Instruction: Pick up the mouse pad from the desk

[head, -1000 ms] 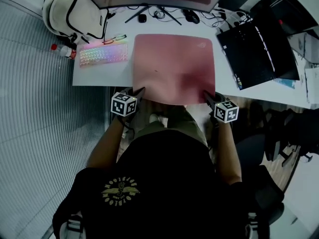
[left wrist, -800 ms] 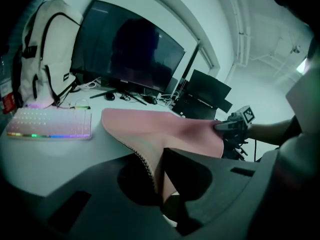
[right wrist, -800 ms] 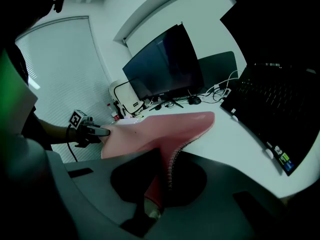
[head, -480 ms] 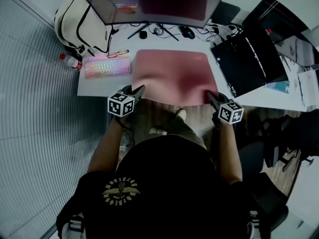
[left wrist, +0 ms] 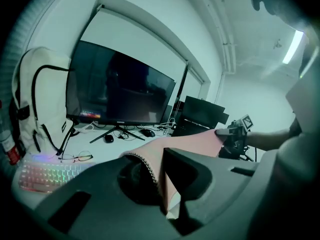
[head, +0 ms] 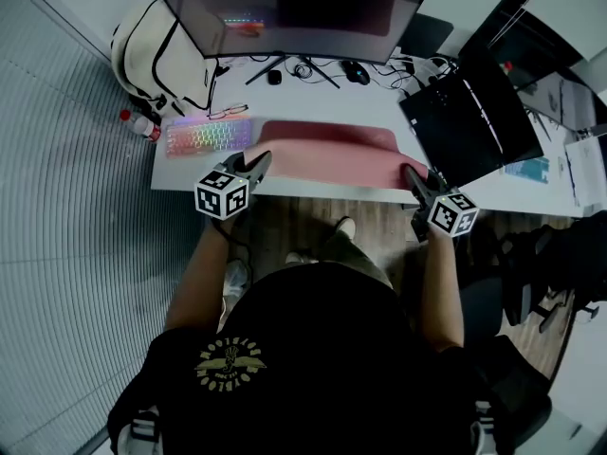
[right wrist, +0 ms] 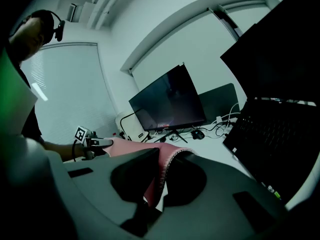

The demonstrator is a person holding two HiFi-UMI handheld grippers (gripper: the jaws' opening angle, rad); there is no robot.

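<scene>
At lower centre of the head view, the left gripper (head: 258,161) and the right gripper (head: 411,172) are each pinched tight on a near corner of the pink mouse pad (head: 327,148). Both gripper views show its stitched edge clamped between the jaws. Both grippers have risen over the last second. The pad, then flat on the desk (head: 379,102), now stretches between them as a narrow band. Its far edge seems to trail beside the keyboard (head: 207,137), so the lift looks nearly done.
</scene>
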